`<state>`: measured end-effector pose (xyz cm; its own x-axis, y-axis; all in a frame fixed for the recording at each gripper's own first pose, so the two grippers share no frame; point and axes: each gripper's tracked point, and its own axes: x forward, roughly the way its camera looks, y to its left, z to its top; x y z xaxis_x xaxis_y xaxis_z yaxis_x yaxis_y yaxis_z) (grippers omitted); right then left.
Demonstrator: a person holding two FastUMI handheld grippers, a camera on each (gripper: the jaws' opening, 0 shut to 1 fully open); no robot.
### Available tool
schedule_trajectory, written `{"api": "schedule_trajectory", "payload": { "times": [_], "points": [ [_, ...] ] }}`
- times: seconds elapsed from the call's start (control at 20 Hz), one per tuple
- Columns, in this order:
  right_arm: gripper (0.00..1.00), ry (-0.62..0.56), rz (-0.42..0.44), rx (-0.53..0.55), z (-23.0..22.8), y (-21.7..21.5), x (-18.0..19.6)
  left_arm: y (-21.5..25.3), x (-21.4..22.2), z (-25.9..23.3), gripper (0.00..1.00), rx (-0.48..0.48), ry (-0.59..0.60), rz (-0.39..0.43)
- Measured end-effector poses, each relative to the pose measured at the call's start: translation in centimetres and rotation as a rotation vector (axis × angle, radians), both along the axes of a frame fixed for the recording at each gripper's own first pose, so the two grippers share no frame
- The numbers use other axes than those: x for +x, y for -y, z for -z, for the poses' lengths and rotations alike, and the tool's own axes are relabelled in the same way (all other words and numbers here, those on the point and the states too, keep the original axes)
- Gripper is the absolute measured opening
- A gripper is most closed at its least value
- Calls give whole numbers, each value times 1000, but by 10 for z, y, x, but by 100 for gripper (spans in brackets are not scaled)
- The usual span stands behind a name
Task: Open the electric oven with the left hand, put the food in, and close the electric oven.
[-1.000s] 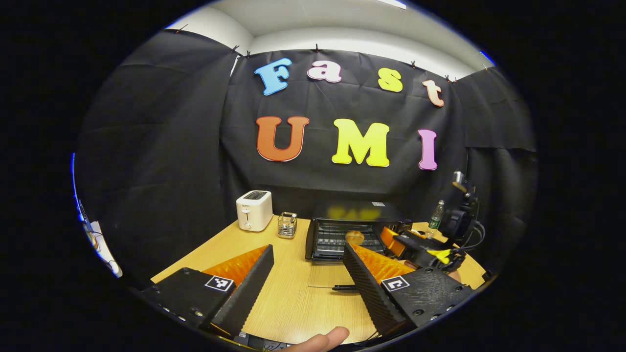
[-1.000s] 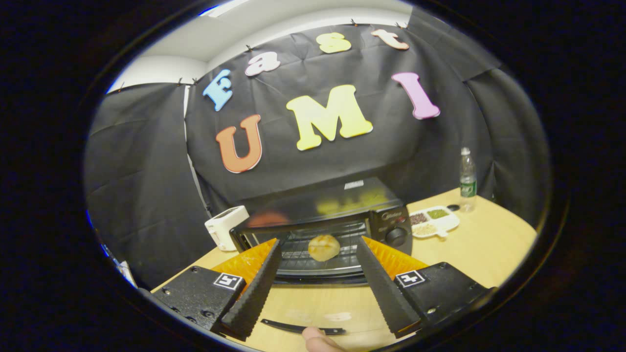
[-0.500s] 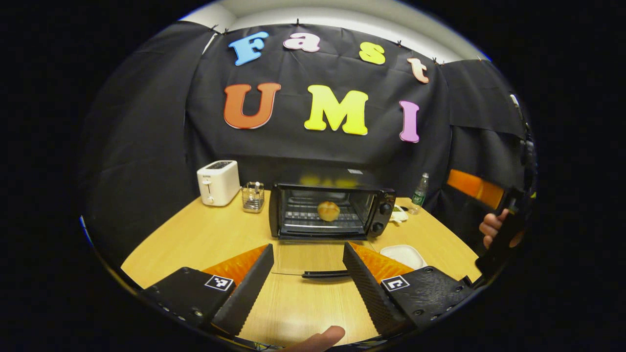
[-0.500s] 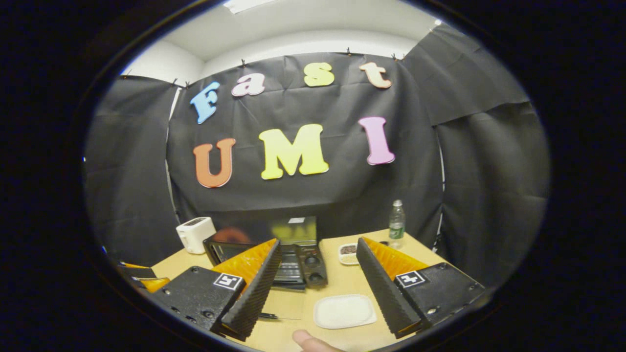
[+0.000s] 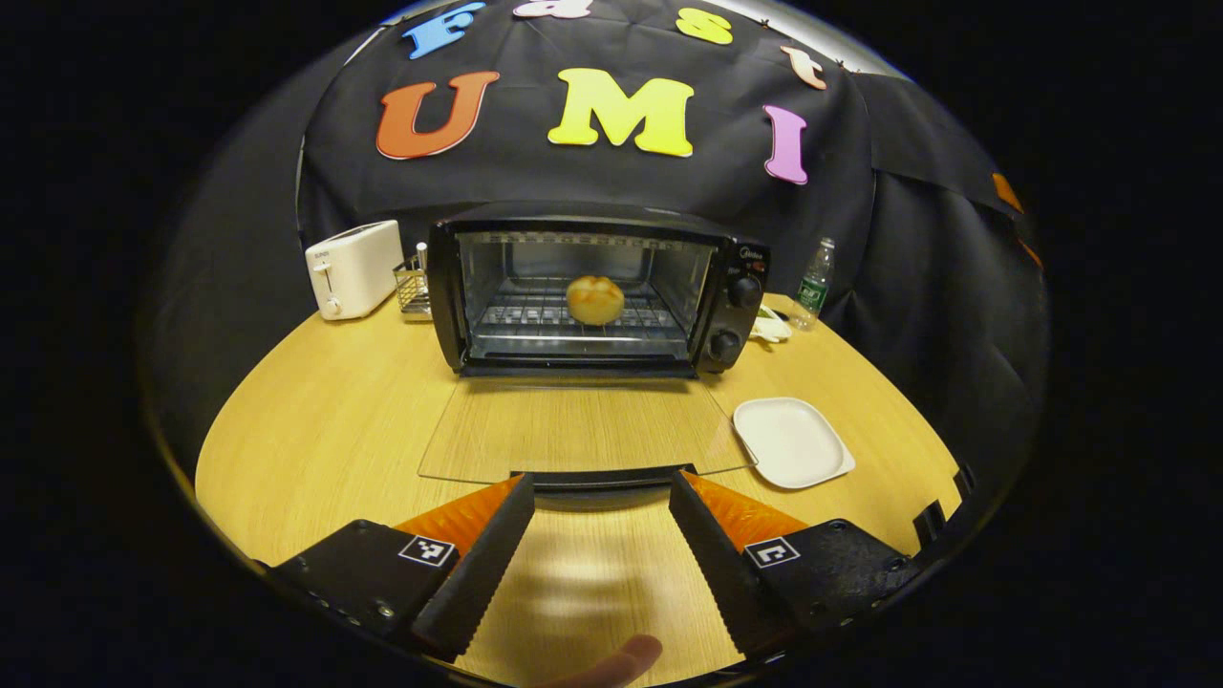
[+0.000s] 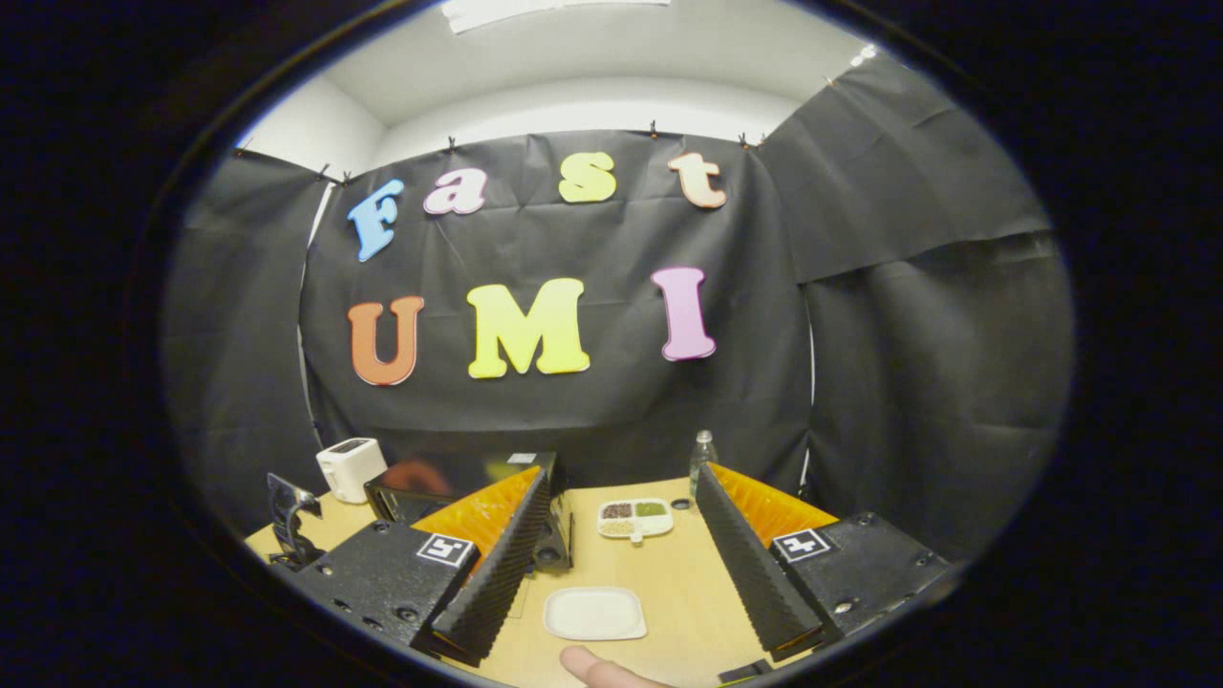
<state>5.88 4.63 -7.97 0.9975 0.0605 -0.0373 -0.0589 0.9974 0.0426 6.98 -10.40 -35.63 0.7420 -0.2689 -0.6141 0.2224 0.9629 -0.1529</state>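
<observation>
- Left hand-held gripper [image 5: 600,487], at the bottom centre of the left gripper view, has its fingers spread wide with nothing between them, just short of the door handle [image 5: 602,475].
- The glass door [image 5: 583,428] lies flat, open over the tabletop [image 5: 315,420].
- Oven [image 5: 588,287] stands at upper centre; the bun [image 5: 594,299] sits on its rack.
- White plate [image 5: 791,441] lies right of the door; toaster [image 5: 352,268] stands left of the oven.
- Right hand-held gripper [image 6: 621,487], at lower centre of the right gripper view, is wide and empty above the plate [image 6: 594,613].
</observation>
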Motion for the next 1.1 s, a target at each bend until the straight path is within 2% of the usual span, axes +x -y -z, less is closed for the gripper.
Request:
{"api": "schedule_trajectory", "payload": {
  "times": [0.25,0.35,0.4,0.45,0.55,0.6,0.65,0.7,0.8,0.85,1.1],
  "points": [
    [99,79,13,-60,-24,14,-22,10,4,32,94,17,-83,-1],
    [99,93,9,-53,-24,13,-26,9,7,41,94,33,-104,-12],
    [99,92,1,-51,-23,12,-26,10,8,44,94,35,-112,-11],
    [92,85,-6,-47,-19,14,-26,11,9,46,94,36,-119,-14],
    [92,67,-19,-39,-13,16,-23,11,11,49,94,38,-129,-17],
    [99,58,-18,-31,-9,18,-21,10,11,47,94,42,-125,-14],
    [99,50,-20,-18,-7,20,-20,10,15,48,94,52,-120,-13],
    [92,41,-25,-6,-5,20,-18,10,17,47,94,53,-118,-12],
    [92,24,-23,4,3,24,-14,10,18,47,94,35,-131,-23],
    [99,20,-23,6,3,25,-13,10,19,46,94,21,-138,-29],
    [99,27,-26,7,2,26,-11,10,23,31,93,0,-121,-45]
  ]
}}
